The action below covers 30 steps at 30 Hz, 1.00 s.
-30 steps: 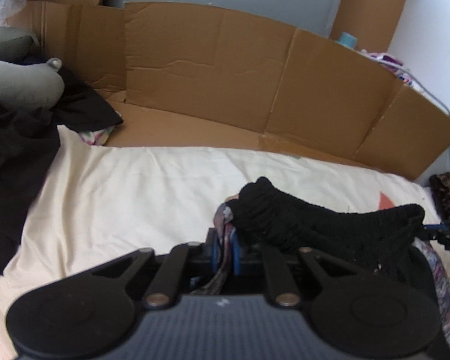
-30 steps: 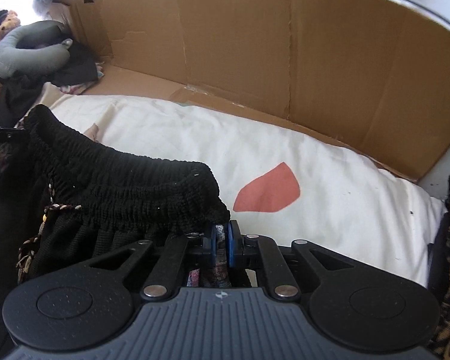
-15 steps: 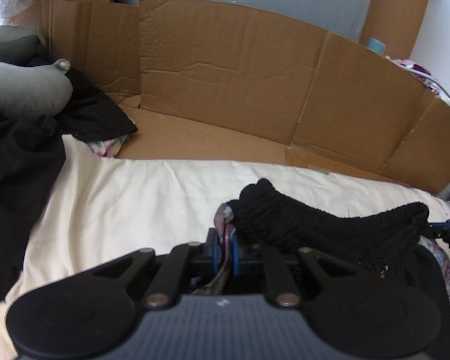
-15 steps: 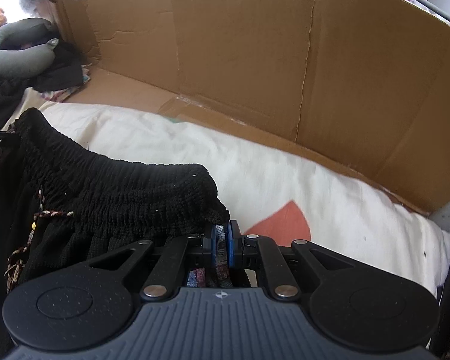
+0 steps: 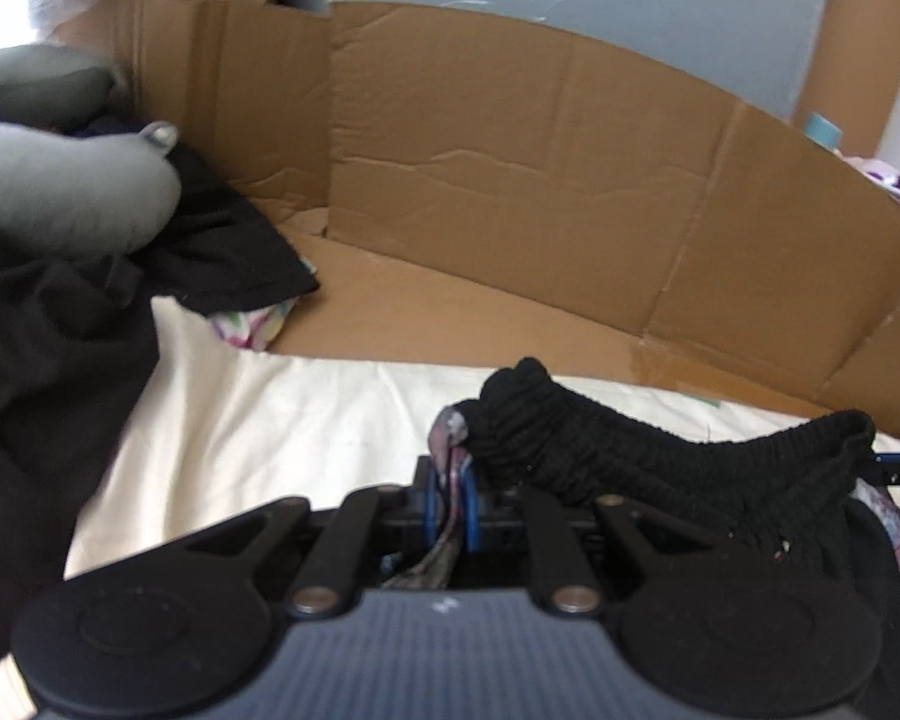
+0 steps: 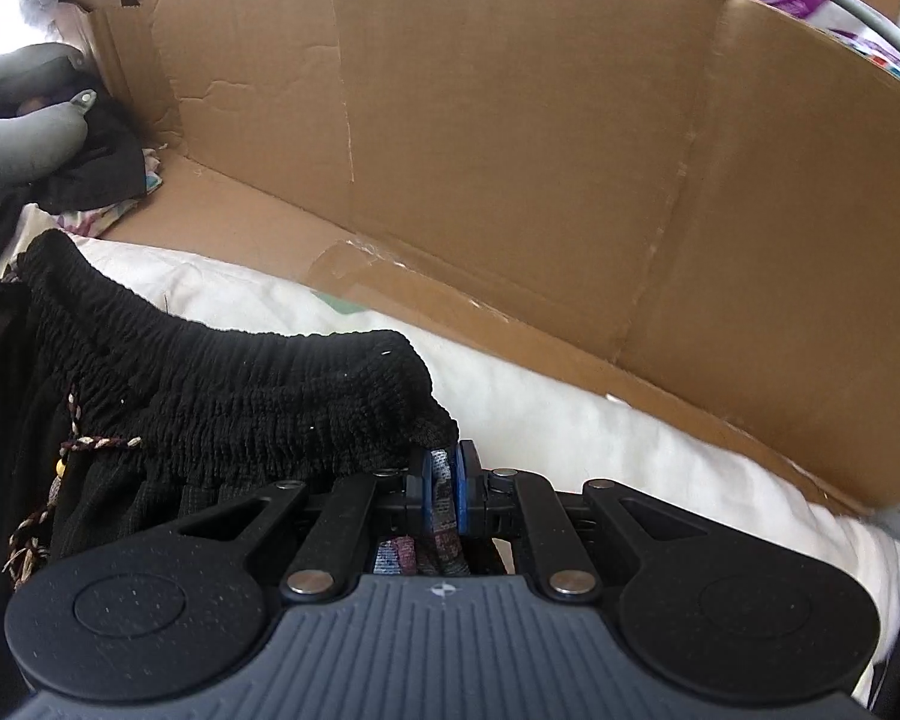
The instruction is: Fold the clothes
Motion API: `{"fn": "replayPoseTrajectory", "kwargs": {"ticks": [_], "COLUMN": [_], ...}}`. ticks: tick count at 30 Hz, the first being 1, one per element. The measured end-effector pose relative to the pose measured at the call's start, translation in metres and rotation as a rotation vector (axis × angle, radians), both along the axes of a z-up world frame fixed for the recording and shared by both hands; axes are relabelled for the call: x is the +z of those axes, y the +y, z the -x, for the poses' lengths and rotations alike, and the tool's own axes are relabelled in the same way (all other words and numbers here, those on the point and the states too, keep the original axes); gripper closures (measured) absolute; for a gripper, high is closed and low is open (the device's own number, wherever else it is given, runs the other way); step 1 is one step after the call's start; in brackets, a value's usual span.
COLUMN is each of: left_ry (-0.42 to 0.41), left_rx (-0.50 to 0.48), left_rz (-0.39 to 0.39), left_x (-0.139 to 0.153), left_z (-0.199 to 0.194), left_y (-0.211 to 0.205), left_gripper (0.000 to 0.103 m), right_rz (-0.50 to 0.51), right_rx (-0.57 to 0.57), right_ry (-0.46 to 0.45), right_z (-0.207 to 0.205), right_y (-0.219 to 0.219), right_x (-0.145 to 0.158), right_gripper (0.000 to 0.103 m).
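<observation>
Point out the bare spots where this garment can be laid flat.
Both tongs, left and right, are shut on the black smocked garment. Free: the cream sheet between the dark clothes pile and the garment, and the sheet under the cardboard wall. Crowded: the pile and grey pillow.

Daylight glares from upper left; left view blurred, edges fisheye-warped.

Ribbed black knit waistband (image 6: pixel 240 396), matt brown cardboard (image 6: pixel 510 150), smooth cream sheet (image 5: pixel 282 420).
</observation>
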<state>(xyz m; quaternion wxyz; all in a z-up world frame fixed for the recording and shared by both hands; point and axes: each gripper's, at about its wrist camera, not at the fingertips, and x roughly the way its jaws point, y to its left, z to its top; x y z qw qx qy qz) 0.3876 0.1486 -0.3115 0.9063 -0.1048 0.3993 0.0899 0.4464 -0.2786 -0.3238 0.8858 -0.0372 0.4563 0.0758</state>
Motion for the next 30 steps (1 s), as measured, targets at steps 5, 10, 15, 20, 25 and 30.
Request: {"fn": "replayPoseTrajectory", "kwargs": {"ticks": [5, 10, 15, 20, 25, 30], "left_ry": [0.017, 0.094, 0.077, 0.016, 0.052, 0.111], "left_rx": [0.014, -0.015, -0.090, -0.175, -0.314, -0.397], "left_rz": [0.010, -0.031, -0.064, -0.079, -0.076, -0.075], "left_x": [-0.017, -0.030, -0.005, 0.018, 0.012, 0.002], "left_z": [-0.013, -0.015, -0.007, -0.015, -0.036, -0.046], "left_y": [0.007, 0.002, 0.001, -0.014, -0.039, -0.051], "left_gripper": [0.092, 0.075, 0.070, 0.046, 0.046, 0.052], "right_rz": [0.017, 0.008, -0.006, -0.020, -0.058, -0.063], "right_rx": [0.005, 0.030, 0.055, 0.080, 0.241, 0.387], "right_ry": [0.007, -0.004, -0.024, -0.043, -0.004, 0.036], "right_z": [-0.017, -0.017, -0.015, -0.013, -0.025, -0.036], "right_y": [0.007, 0.008, 0.009, 0.010, 0.038, 0.060], "right_x": [-0.013, -0.005, 0.007, 0.019, 0.018, 0.010], "right_gripper": [0.098, 0.090, 0.079, 0.058, 0.058, 0.056]}}
